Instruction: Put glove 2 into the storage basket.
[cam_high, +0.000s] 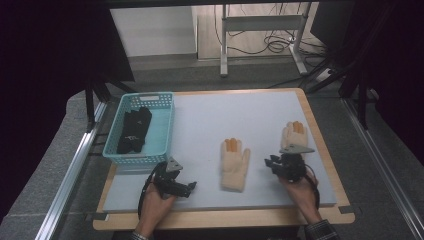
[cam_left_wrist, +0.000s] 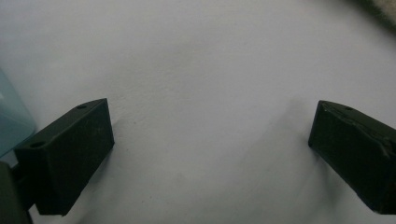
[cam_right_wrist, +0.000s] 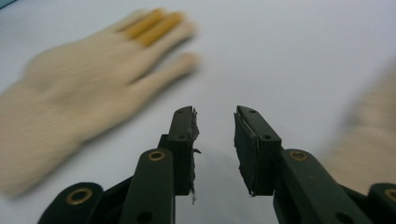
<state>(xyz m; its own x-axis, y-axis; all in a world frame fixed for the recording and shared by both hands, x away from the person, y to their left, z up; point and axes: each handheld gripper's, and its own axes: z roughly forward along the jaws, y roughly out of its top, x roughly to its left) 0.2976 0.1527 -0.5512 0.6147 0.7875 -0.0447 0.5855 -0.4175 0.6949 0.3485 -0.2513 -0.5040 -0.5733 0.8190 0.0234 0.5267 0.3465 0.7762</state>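
1. At the far left of the pale grey table mat (cam_high: 210, 115) stood a turquoise plastic basket with lattice walls (cam_high: 113, 146). Dark black gloves (cam_high: 134, 131) lay folded inside it.
2. Just in front of the basket, the person's left hand (cam_high: 156, 202) held the left gripper (cam_high: 191, 186) low over the mat, pointing toward the middle of the table.
3. In the left gripper view, its two black jaws stood wide apart over bare mat — nothing lay between them. A corner of the basket showed at that view's left edge.
4. Near the middle of the mat lay a cream knitted glove with two orange-tipped fingers (cam_high: 235, 162), flat, its fingers pointing away from the person.
5. To the right of it, the right hand (cam_high: 302, 190) held the right gripper (cam_high: 271, 163), its jaws pointing toward the middle glove but well short of touching it.
6. In the right gripper view, the jaws (cam_right_wrist: 214, 140) stood partly open with only mat between them — they gripped nothing. The cream glove (cam_right_wrist: 88, 98) lay ahead to the left, blurred.
7. Farthest right, a second cream glove with orange-tipped fingers (cam_high: 292, 132) lay just beyond the right gripper, partly hidden by it.
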